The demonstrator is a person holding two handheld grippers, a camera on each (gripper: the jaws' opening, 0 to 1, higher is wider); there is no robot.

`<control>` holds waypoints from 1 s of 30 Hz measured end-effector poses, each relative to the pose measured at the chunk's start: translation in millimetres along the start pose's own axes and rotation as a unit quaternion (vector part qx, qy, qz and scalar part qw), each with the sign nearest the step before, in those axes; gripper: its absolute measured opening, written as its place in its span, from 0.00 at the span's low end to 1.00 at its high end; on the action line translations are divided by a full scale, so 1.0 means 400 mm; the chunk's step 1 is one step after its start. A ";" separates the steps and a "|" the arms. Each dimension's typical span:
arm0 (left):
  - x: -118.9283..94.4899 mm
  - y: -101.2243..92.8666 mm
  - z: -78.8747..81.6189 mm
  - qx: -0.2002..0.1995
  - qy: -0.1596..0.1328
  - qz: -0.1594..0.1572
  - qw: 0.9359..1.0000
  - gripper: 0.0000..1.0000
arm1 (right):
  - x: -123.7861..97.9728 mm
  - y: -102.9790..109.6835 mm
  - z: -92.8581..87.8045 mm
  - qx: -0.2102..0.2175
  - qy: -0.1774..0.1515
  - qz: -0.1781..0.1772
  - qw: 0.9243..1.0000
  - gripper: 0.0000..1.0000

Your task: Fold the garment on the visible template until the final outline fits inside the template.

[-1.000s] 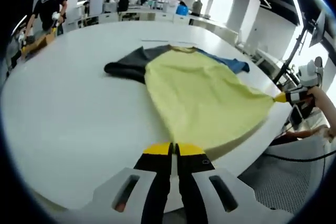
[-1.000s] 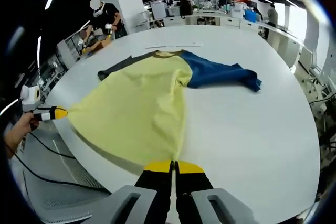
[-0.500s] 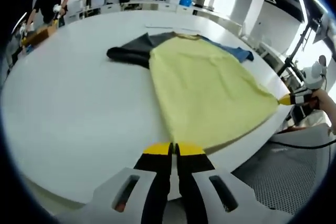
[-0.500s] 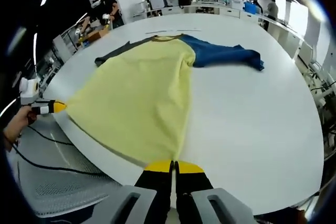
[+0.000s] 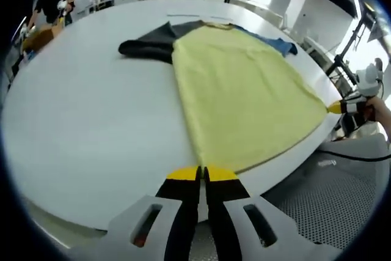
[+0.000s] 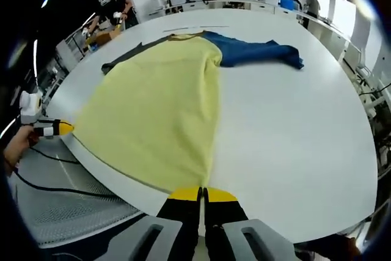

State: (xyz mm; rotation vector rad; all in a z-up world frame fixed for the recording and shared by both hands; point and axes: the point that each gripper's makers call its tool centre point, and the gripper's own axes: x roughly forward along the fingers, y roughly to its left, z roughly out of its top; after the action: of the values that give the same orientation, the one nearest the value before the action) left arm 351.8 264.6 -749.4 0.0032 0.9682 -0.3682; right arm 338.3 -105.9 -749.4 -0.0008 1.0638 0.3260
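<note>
A garment with a yellow body, a dark grey sleeve and a blue sleeve lies spread on a big white table. My left gripper is shut on one hem corner of the yellow body at the table's near edge. My right gripper is shut on the other hem corner. Each gripper's yellow tip also shows in the other view, the right one and the left one, with the hem stretched taut between them.
A thin line marks the table beyond the collar. A person in black works at the table's far side. Grey mesh floor and black cables lie below the near edge. Desks and people fill the background.
Both grippers have drawn the hem back toward the table's near edge. The yellow body now lies flatter and more stretched, with the hem at the rim.
</note>
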 end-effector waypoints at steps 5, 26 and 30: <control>0.001 0.001 0.000 0.007 -0.003 0.007 1.000 0.00 | 0.003 0.002 -0.002 -0.002 -0.001 0.004 1.000 0.00; -0.016 -0.015 0.080 0.042 -0.068 -0.005 0.997 0.42 | -0.037 -0.018 0.100 0.034 -0.111 0.010 0.993 0.32; -0.018 -0.015 0.095 0.043 -0.082 -0.005 0.996 0.50 | -0.045 -0.022 0.127 0.045 -0.136 0.017 0.990 0.43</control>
State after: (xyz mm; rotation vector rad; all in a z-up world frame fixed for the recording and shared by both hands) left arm 376.7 254.9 -721.0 0.0457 0.7904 -0.4126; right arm 376.2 -111.2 -710.6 0.1398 0.8075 0.3000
